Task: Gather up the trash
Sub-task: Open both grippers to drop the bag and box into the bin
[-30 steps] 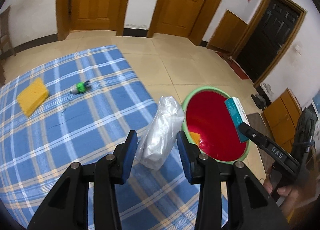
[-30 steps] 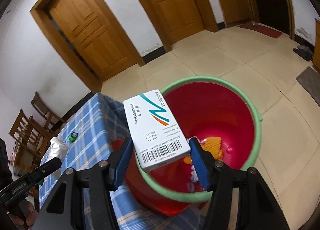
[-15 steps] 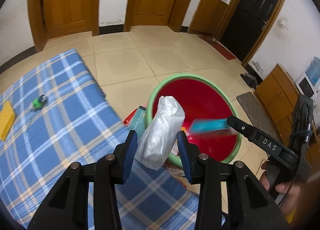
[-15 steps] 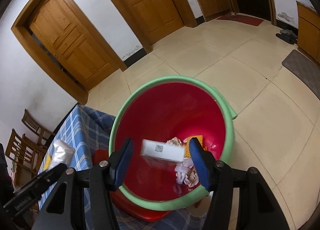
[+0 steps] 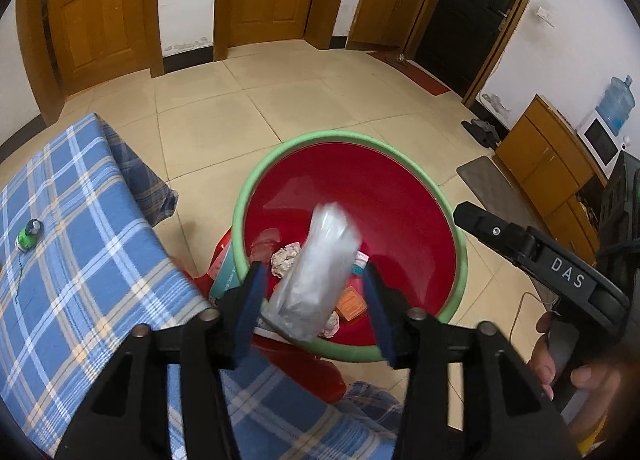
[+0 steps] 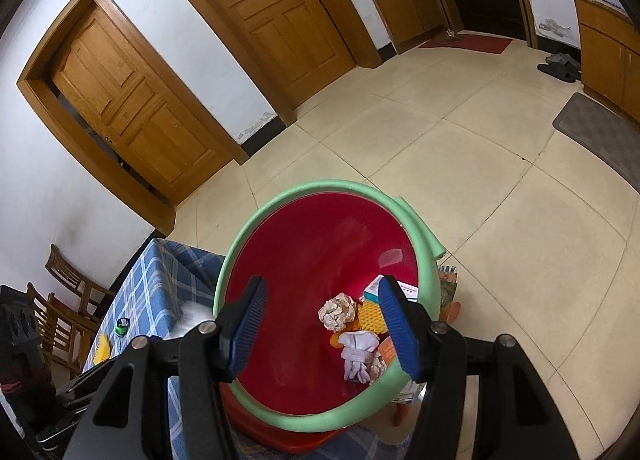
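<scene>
While both grippers pointed steeply down over the red bin (image 5: 400, 211), the left gripper (image 5: 316, 302) had its jaws spread, having just been opening, and the crumpled clear plastic bag (image 5: 316, 280) sat blurred between them with gaps at both pads, so it looked released and not pinched. The right gripper (image 6: 320, 324) hung over the same bin (image 6: 304, 260) with jaws spread and nothing between them; in the left view its black body (image 5: 532, 256) and the person's hand (image 5: 560, 364) on the handle showed at right.

Versus a second ago: the bag was then clamped over the plaid tabletop (image 5: 80, 240), now it was over the bin mouth. The medicine box (image 6: 376, 288), then pinched in the right jaws, now lay inside the bin against the green rim (image 6: 280, 203), beside a paper wad (image 6: 338, 310), an orange sponge piece (image 6: 370, 318) and a pale lilac glove (image 6: 356, 352).

Around: a small green-capped item (image 5: 28, 236) lay on the tabletop, well apart from the bin; a yellow sponge (image 6: 102, 348) lay near it in the right view. Wooden chairs (image 6: 68, 300) stood behind the tabletop. Nothing blocked the bin mouth.
</scene>
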A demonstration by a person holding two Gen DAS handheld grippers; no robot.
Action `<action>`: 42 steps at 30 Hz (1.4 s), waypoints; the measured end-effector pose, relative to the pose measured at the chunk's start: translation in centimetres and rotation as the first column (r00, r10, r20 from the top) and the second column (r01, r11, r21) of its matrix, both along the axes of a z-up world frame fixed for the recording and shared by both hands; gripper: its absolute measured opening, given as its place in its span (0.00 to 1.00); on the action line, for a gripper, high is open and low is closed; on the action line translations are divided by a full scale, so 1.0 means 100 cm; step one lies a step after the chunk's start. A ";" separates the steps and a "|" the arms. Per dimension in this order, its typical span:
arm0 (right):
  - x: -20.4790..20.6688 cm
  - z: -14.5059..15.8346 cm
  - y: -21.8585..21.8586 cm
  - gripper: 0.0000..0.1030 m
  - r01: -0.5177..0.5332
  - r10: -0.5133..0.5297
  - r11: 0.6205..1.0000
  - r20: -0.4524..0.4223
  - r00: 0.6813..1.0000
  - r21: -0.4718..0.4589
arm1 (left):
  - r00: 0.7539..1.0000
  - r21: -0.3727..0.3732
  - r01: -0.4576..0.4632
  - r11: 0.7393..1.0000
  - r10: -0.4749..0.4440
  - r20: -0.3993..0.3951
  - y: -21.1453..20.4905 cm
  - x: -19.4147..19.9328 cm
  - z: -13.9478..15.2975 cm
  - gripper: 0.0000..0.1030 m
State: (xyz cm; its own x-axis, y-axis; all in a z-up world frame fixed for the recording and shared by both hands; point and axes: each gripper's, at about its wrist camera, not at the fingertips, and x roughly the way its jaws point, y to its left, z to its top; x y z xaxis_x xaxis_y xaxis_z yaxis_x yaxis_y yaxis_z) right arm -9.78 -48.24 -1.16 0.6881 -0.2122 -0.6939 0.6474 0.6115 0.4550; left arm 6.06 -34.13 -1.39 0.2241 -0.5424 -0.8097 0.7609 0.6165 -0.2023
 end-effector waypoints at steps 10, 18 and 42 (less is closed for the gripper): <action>0.004 -0.002 0.001 0.63 -0.013 0.013 1.000 -0.010 1.000 0.004 | 0.999 -0.001 -0.043 0.999 0.043 0.000 0.011 0.008 0.001 0.54; 0.004 -0.004 0.001 0.75 -0.016 0.016 1.000 -0.023 1.000 0.013 | 0.990 0.002 -0.141 0.990 0.141 0.027 0.047 0.031 0.010 0.55; 0.025 -0.008 0.021 0.78 -0.065 0.064 0.998 -0.105 0.992 -0.008 | 0.890 -0.018 -0.446 0.895 0.446 0.095 0.174 0.107 0.024 0.57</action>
State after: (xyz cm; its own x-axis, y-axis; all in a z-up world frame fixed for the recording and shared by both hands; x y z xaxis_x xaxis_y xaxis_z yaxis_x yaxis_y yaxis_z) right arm -7.30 -46.18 -1.92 0.6246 -0.1779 -0.7604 0.6500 0.6581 0.3799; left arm 16.74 -16.71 1.02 0.5166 -0.3638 -0.7751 0.4212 0.8961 -0.1400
